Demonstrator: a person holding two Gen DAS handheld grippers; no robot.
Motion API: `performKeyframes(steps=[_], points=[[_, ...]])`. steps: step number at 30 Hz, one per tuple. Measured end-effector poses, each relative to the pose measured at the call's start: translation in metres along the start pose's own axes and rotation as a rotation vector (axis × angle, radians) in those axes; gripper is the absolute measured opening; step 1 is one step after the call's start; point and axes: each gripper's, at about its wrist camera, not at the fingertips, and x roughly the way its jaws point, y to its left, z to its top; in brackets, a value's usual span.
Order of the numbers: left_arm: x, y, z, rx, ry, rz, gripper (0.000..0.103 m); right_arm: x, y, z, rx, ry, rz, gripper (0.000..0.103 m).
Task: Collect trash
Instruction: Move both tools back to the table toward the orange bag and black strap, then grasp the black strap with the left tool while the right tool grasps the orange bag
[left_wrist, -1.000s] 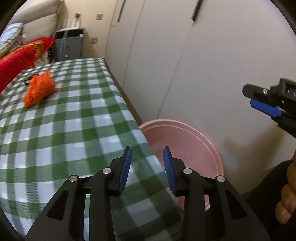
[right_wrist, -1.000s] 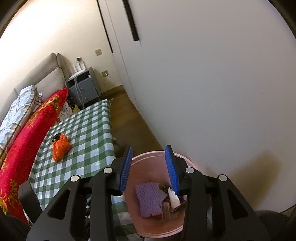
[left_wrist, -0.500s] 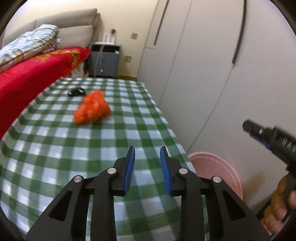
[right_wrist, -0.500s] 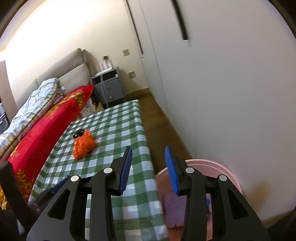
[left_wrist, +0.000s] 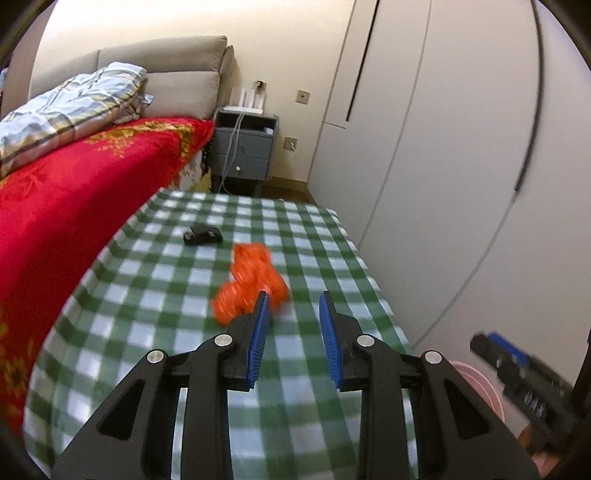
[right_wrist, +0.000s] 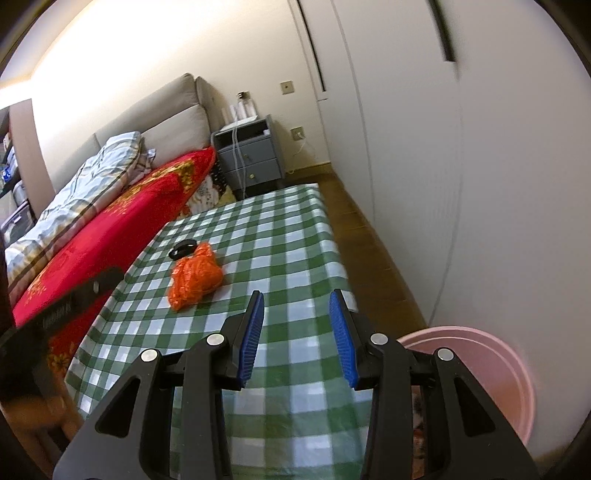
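The left claw (left_wrist: 293, 325) is held with a clear gap between its blue-padded fingers (left_wrist: 258, 343), and nothing is gripped between them. It is raised over the counter (left_wrist: 147, 295), which is covered with a green-and-white checked cloth. A crumpled orange plastic bag (left_wrist: 251, 282) lies on the cloth just ahead of the left finger; the fingertip overlaps the bag's near edge in the left wrist view, but whether they touch cannot be told, and the bag is blurred there.

The right claw (right_wrist: 297, 328) is likewise spread open and empty, poised above the near end of the counter (right_wrist: 280, 229). In the right wrist view the orange plastic bag (right_wrist: 194, 278) is seen resting on the cloth well ahead and to the left of this claw. A small black object (right_wrist: 183, 249) lies just beyond the bag, near the counter's left edge.

A pink basin (right_wrist: 491, 373) stands beside the counter's near right corner, close to the white wardrobe doors (right_wrist: 443, 166); its contents are largely hidden by the claw. A bed with a red blanket (right_wrist: 110, 221) runs along the counter's left side, and a grey nightstand (right_wrist: 251, 155) stands beyond the far end.
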Motion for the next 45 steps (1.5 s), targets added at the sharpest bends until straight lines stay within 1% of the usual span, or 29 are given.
performKeyframes(steps=[4, 6, 11, 14, 16, 21, 22, 23, 26, 27, 29, 31, 36, 41, 43, 45], points=[[0.020, 0.021, 0.022, 0.006, -0.021, 0.024, 0.028, 0.021, 0.019, 0.001, -0.018, 0.016, 0.044, 0.039], [0.037, 0.036, 0.031, 0.012, -0.019, 0.043, 0.028, 0.033, 0.030, 0.002, -0.023, 0.023, 0.074, 0.039], [0.079, 0.072, 0.032, 0.003, 0.013, 0.064, 0.028, 0.056, 0.061, 0.002, -0.062, 0.020, 0.166, 0.039], [0.104, 0.095, 0.028, -0.035, 0.038, 0.080, 0.028, 0.074, 0.078, -0.002, -0.087, 0.033, 0.202, 0.041], [0.120, 0.110, 0.029, -0.062, 0.052, 0.085, 0.028, 0.085, 0.083, -0.002, -0.088, 0.040, 0.206, 0.042], [0.154, 0.134, 0.038, -0.079, 0.069, 0.106, 0.028, 0.115, 0.091, 0.003, -0.068, 0.062, 0.216, 0.048], [0.159, 0.138, 0.040, -0.078, 0.071, 0.105, 0.028, 0.119, 0.093, 0.004, -0.067, 0.063, 0.218, 0.049], [0.168, 0.141, 0.043, -0.073, 0.077, 0.101, 0.028, 0.123, 0.094, 0.006, -0.067, 0.063, 0.220, 0.053], [0.190, 0.146, 0.048, -0.045, 0.114, 0.103, 0.028, 0.135, 0.099, 0.012, -0.073, 0.063, 0.217, 0.059], [0.196, 0.148, 0.050, -0.045, 0.122, 0.101, 0.028, 0.140, 0.101, 0.014, -0.074, 0.065, 0.221, 0.060], [0.206, 0.153, 0.055, -0.054, 0.136, 0.096, 0.028, 0.149, 0.104, 0.019, -0.087, 0.071, 0.228, 0.065], [0.215, 0.158, 0.058, -0.060, 0.154, 0.104, 0.029, 0.161, 0.109, 0.022, -0.098, 0.085, 0.234, 0.068], [0.233, 0.176, 0.066, -0.131, 0.189, 0.106, 0.030, 0.183, 0.113, 0.021, -0.116, 0.131, 0.248, 0.069], [0.243, 0.187, 0.070, -0.211, 0.203, 0.070, 0.030, 0.200, 0.108, 0.016, -0.080, 0.183, 0.259, 0.069], [0.247, 0.185, 0.071, -0.218, 0.217, 0.066, 0.030, 0.204, 0.108, 0.013, -0.083, 0.195, 0.263, 0.069], [0.253, 0.181, 0.069, -0.214, 0.251, 0.060, 0.030, 0.208, 0.109, 0.009, -0.089, 0.212, 0.268, 0.069]])
